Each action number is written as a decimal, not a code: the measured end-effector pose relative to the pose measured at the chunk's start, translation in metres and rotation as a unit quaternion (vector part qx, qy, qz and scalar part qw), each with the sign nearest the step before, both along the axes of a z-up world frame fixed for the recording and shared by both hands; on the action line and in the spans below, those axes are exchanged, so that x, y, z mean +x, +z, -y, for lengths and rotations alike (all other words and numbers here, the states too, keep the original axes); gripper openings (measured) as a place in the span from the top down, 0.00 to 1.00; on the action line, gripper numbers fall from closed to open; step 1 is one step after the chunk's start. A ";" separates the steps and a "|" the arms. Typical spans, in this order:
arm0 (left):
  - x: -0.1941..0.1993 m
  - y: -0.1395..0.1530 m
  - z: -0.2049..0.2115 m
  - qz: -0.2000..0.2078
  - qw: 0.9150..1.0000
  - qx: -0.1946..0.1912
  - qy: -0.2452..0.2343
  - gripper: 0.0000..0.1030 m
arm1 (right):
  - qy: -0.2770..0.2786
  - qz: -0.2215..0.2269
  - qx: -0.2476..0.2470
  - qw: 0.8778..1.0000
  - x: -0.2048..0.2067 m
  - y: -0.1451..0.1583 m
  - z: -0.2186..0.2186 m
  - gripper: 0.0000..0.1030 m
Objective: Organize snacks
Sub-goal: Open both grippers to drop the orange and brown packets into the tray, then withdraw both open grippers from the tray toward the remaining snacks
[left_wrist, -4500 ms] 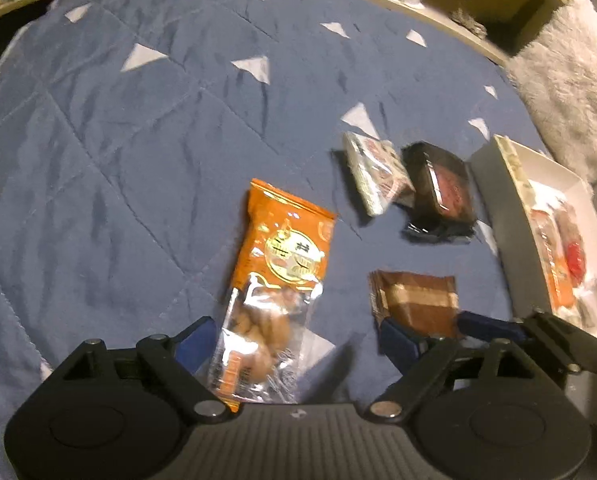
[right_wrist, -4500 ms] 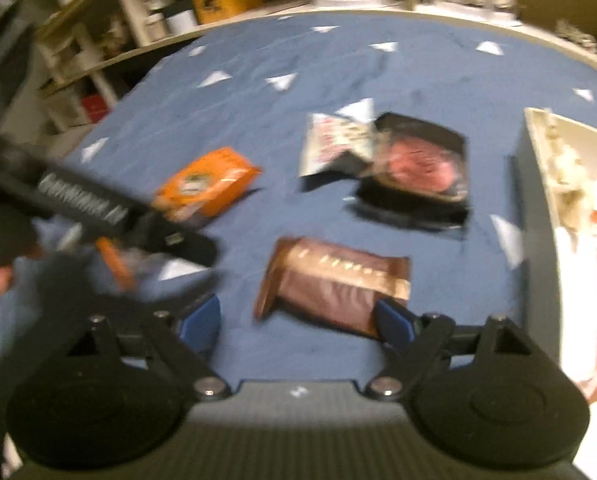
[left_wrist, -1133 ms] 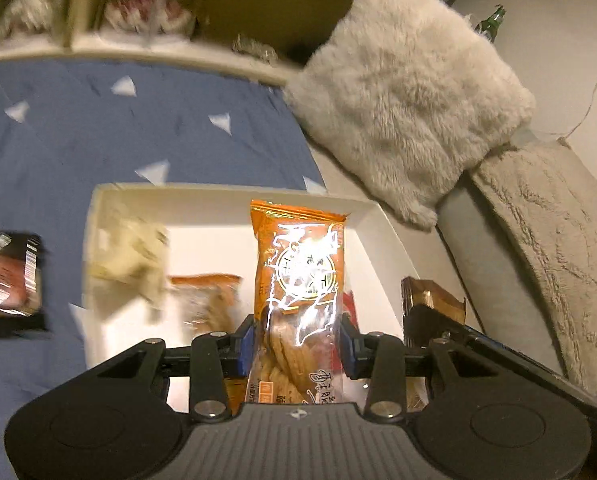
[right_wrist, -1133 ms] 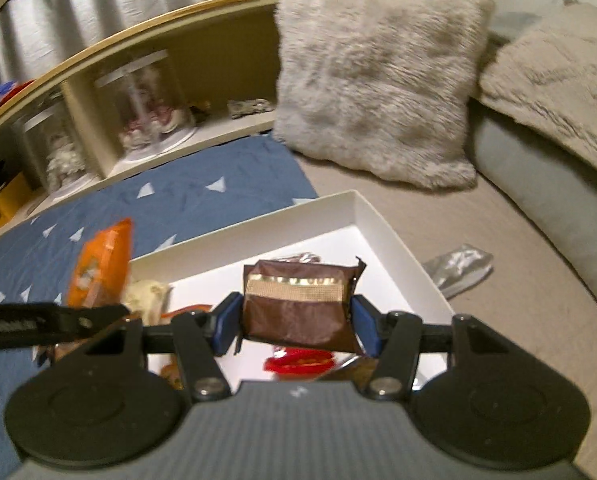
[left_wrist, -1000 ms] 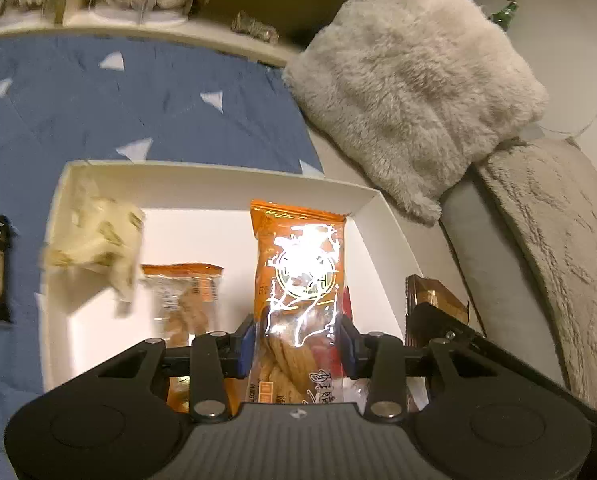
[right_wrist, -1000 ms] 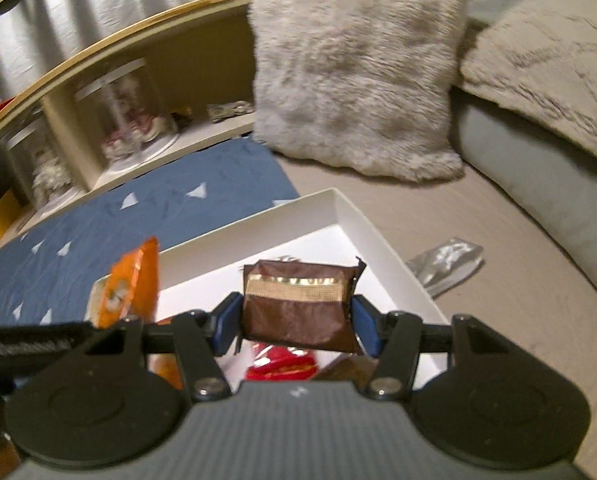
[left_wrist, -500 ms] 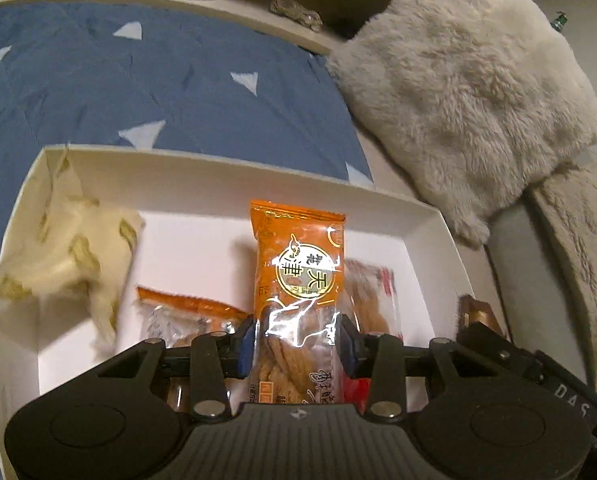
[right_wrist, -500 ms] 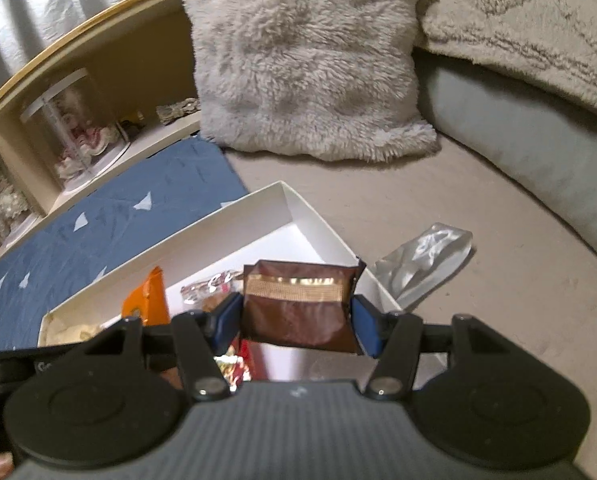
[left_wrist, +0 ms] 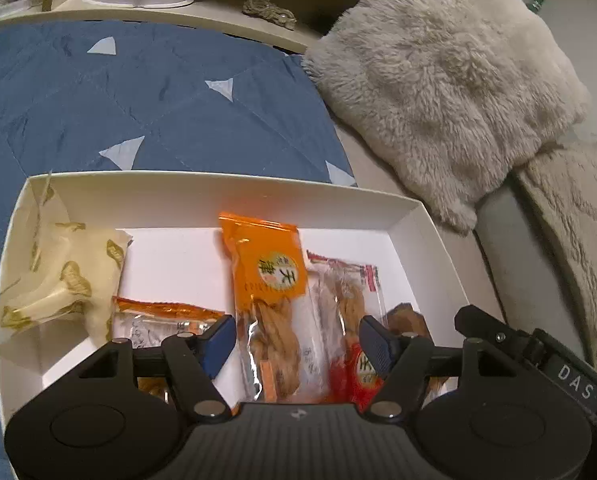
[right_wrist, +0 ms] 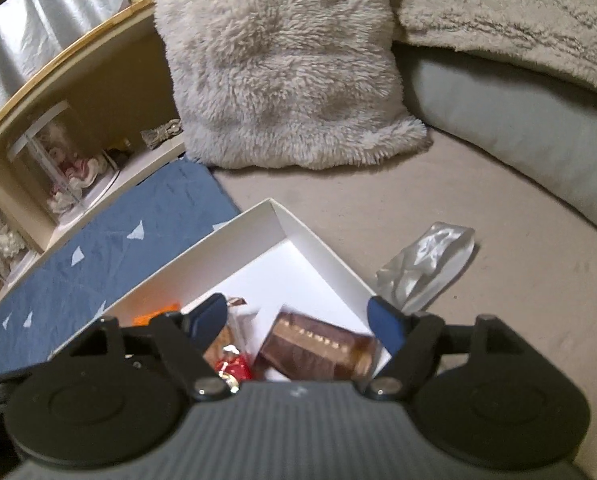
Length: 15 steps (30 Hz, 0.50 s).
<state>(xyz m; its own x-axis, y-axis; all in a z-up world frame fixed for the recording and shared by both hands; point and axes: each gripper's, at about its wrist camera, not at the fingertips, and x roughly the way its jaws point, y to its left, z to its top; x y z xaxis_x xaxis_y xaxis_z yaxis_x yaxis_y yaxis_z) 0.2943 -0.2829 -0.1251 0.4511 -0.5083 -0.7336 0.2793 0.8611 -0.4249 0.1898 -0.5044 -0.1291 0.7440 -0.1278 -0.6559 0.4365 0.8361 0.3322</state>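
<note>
The left hand-held gripper has just been opening and its jaws now stand apart on either side of the orange snack packet, no pad pressing on it. The packet lies inside the white box, leaning over the other packets. The right hand-held gripper has likewise just been opening; the brown wrapped bar lies in the box's right corner below its spread jaws, blurred and untouched.

Both snacks look light. The orange packet is crinkly film over brittle biscuit pieces: slippery, and easily crushed, so it is best pinched across its narrow width near the lower, filled half, or by a sealed end. The brown bar seems firmer, with a smooth wrapper, and its short sides suit the pads.

Beside the orange packet lie a red-edged clear packet to its right, another orange-topped packet to its left and a crumpled cream wrapper in the left end. A silver pouch sits on the beige surface just outside the box's right wall. A fluffy cushion and a shelf stand farther off. The box walls and crowded packets are what hinder any fresh reach.
</note>
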 end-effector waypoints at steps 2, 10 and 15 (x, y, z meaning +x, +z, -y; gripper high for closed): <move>-0.003 0.003 -0.002 0.002 1.000 0.006 -0.003 0.33 | 0.004 -0.005 -0.008 1.000 -0.002 0.001 -0.002 0.21; -0.013 0.016 -0.009 0.007 1.000 0.014 -0.013 0.32 | 0.015 -0.019 -0.024 0.999 -0.012 0.005 -0.008 0.21; -0.021 0.027 -0.012 0.016 0.999 0.022 -0.019 0.32 | 0.018 -0.019 -0.029 0.999 -0.019 0.009 -0.012 0.21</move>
